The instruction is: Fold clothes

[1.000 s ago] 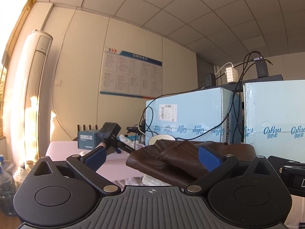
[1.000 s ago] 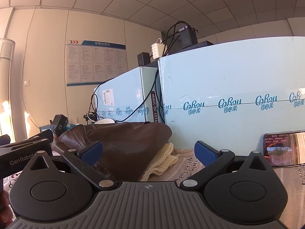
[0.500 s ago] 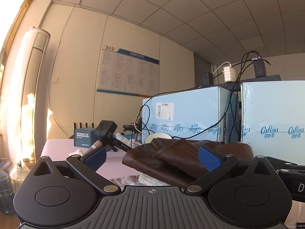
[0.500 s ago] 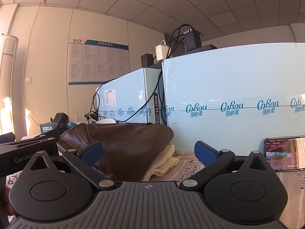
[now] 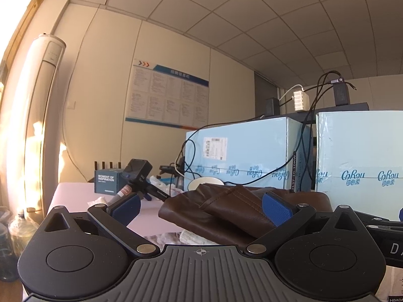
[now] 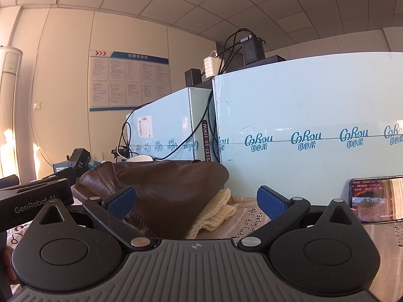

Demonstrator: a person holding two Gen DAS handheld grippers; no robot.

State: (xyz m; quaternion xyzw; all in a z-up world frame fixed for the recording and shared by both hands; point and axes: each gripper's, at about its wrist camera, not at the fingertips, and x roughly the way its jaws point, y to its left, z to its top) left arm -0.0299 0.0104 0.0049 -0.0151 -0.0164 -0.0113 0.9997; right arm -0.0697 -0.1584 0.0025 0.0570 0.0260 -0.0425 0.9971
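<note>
Two pale blue boxes (image 6: 302,136) stand side by side at the back of the table (image 5: 73,191), with black cables (image 5: 306,136) hanging down the gap between them. The brown jacket (image 6: 171,188) lies heaped on the table right in front of the boxes, one folded flap resting on top of the heap. A cream knit piece (image 6: 216,214) sticks out from under the jacket's right edge, lying on a printed cloth (image 6: 248,216). A phone (image 6: 375,201) leans against the boxes, well to the right of the jacket, its screen lit. Left of the jacket, a dark box (image 5: 107,181) and a black camera (image 5: 137,171) on a small stand sit on the table.

The left gripper (image 5: 201,205) hangs just before the jacket's left half, fingers spread wide with nothing between them; the pads (image 5: 277,209) are clear of the leather as far as can be told. The right gripper (image 6: 196,202) is also spread wide and empty, facing the jacket's right edge and the knit piece. In the right wrist view the left gripper's body shows at the left of the jacket.
</note>
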